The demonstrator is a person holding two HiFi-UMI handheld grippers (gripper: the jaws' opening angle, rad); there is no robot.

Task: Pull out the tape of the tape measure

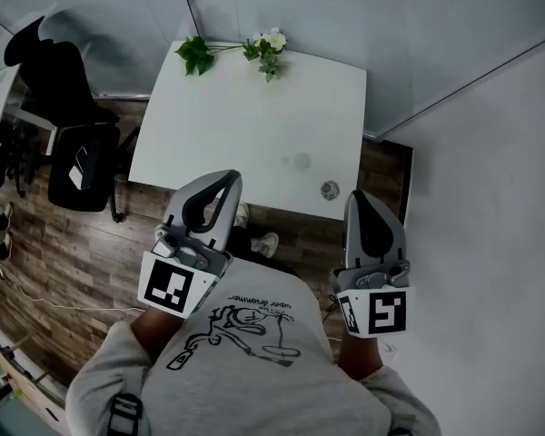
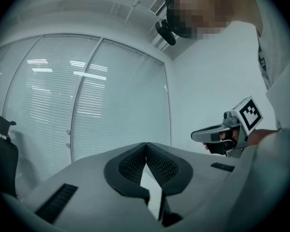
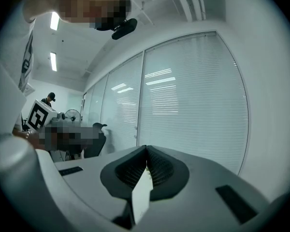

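Left gripper (image 1: pixel 225 182) and right gripper (image 1: pixel 360 198) hover at our chest, both pressed together, empty. We take for the tape measure (image 1: pixel 330 189) the small disc near the front edge of the table (image 1: pixel 245 125), at ten o'clock from the nearer right gripper.

One left tool (image 1: pixel 228 178), one right tool (image 1: pixel 357 198), one table (image 1: pixel 254 125), one flower sprig (image 1: pixel 265 48) and one round object (image 1: pixel 330 189).

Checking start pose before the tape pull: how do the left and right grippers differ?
In the head view, the left gripper angles toward the picture's right, while the right gripper points nearly straight up it. The right gripper's tip appears close to the tape measure on the table. The left gripper's tip is farther from it, overlapping the table's near edge. Shared: both shut, nothing held.
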